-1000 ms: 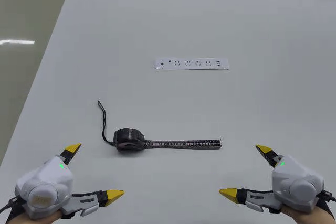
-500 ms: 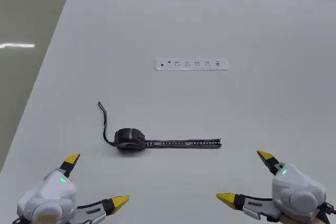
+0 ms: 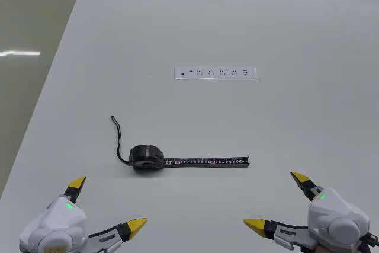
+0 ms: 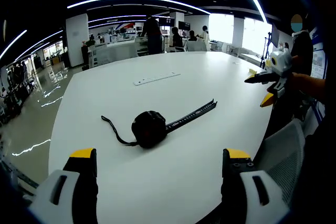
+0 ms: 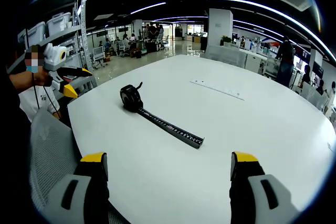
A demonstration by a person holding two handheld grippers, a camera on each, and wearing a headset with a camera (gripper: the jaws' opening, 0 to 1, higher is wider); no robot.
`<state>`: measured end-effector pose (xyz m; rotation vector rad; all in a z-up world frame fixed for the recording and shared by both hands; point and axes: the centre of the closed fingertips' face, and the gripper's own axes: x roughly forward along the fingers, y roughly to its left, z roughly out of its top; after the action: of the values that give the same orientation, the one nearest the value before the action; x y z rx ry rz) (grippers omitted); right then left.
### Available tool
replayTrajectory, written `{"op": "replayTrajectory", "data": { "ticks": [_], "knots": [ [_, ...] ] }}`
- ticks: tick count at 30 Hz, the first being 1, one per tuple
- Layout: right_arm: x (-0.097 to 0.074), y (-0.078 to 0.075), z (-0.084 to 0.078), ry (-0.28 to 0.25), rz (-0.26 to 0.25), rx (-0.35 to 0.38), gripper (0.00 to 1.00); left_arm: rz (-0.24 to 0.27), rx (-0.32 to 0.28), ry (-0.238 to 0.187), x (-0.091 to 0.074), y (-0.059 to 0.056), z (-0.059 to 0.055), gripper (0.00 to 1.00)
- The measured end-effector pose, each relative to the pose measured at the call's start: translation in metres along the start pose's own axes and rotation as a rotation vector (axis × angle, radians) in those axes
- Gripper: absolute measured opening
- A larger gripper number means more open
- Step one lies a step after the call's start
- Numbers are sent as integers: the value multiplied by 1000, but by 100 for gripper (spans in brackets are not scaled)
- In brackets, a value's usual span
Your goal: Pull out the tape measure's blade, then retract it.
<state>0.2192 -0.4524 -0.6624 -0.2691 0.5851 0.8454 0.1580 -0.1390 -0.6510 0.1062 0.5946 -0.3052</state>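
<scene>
A black tape measure (image 3: 145,157) lies on the white table (image 3: 207,34) with its dark blade (image 3: 207,162) drawn out to the right and a black wrist strap (image 3: 116,134) curling off to its upper left. The left gripper view has the tape measure (image 4: 149,128) ahead, its blade (image 4: 191,115) pointing right. From the right gripper view the tape measure (image 5: 130,97) lies far left, and the blade (image 5: 170,127) runs toward me. My left gripper (image 3: 105,204) is open at the near left edge. My right gripper (image 3: 276,201) is open at the near right. Neither touches the tape.
A white power strip (image 3: 215,73) lies flat beyond the tape measure, mid-table. The table's left edge drops to a glossy floor (image 3: 29,39). People and desks stand in the far background of the gripper views.
Both grippers have drawn back toward me and sit lower in the head view. The tape measure and its blade have not moved.
</scene>
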Motion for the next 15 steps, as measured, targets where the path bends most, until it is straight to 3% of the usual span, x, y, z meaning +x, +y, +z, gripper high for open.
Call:
{"op": "replayTrajectory", "data": {
  "ticks": [11,15],
  "knots": [
    [-1,-4,-4,0,2,3,98,76,-33,4,-1,7,1,99],
    [-1,-4,-5,4,6,1,98,92,-40,-15,2,8,2,99]
  ]
}}
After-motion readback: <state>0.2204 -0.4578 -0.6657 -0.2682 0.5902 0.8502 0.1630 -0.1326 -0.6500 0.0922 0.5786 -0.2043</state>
